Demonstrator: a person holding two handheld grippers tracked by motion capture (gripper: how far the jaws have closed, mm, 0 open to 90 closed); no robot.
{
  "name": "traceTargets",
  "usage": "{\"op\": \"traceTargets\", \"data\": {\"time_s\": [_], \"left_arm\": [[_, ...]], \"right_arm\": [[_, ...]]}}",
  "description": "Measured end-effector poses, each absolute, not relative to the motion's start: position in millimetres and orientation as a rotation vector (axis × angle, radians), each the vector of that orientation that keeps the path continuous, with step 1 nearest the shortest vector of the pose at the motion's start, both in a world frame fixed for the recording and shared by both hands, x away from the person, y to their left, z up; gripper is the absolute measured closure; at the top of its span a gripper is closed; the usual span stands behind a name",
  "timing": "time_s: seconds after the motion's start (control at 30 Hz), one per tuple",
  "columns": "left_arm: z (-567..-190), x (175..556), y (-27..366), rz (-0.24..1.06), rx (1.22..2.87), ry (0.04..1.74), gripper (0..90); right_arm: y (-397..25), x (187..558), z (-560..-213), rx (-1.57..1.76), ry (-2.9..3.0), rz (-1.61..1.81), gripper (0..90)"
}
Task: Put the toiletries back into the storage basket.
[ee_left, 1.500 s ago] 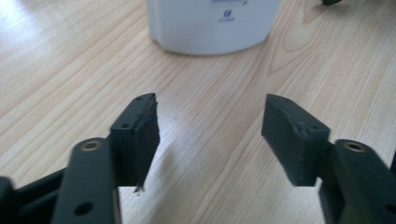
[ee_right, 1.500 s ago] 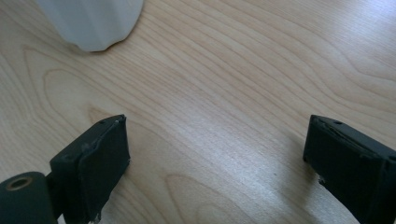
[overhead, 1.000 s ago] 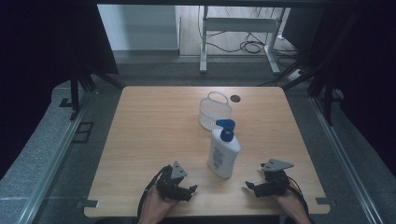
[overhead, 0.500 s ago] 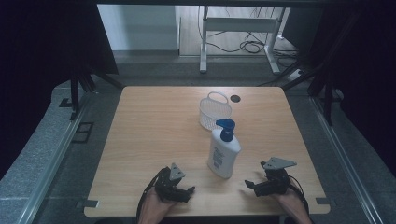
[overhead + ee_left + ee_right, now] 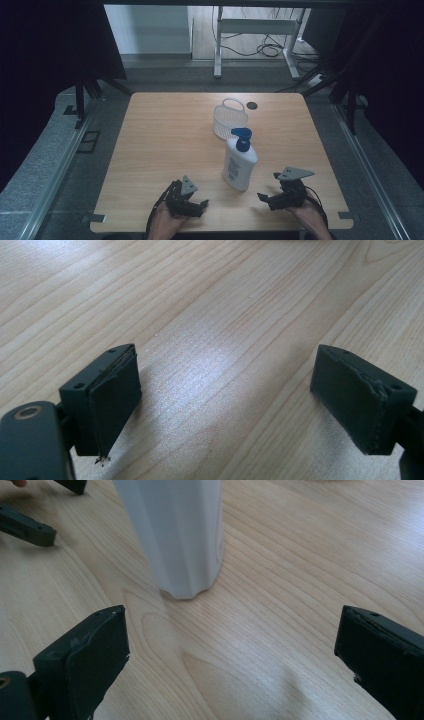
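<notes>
A white pump bottle with a blue pump head stands upright on the wooden table, near the front centre. Behind it sits a small white wire basket. My left gripper rests low on the table at the front, left of the bottle, its jaws open over bare wood. My right gripper is at the front right, open, with its jaws pointing toward the bottle's base, which stands a short way ahead of them. Nothing is between either pair of jaws.
A small dark round disc lies near the table's far edge, right of the basket. The left gripper's jaws show at the top left of the right gripper view. Dark frames and a grey floor surround the table.
My left gripper has drifted slightly toward the table's near edge. The right gripper, the bottle and the basket have hardly moved.
</notes>
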State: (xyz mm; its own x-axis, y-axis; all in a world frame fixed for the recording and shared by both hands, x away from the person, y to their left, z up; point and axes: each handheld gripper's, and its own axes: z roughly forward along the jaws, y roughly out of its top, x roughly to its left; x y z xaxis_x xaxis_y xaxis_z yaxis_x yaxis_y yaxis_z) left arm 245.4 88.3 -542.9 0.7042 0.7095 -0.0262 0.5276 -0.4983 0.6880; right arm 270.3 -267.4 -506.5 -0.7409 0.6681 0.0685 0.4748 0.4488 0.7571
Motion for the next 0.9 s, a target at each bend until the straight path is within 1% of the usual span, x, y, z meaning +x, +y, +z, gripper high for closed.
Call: {"op": "traceTargets", "data": {"time_s": [0.57, 0.9], "left_arm": [[-543.1, 245.3, 88.2, 0.34, 2.216, 0.941, 12.2], [-543.0, 245.3, 88.2, 0.34, 2.217, 0.94, 12.2]], "right_arm": [[-257.1, 273.8, -480.4, 0.917, 2.458, 1.245, 0.0], [-243.8, 276.2, -465.9, 0.876, 2.444, 1.294, 0.0]]}}
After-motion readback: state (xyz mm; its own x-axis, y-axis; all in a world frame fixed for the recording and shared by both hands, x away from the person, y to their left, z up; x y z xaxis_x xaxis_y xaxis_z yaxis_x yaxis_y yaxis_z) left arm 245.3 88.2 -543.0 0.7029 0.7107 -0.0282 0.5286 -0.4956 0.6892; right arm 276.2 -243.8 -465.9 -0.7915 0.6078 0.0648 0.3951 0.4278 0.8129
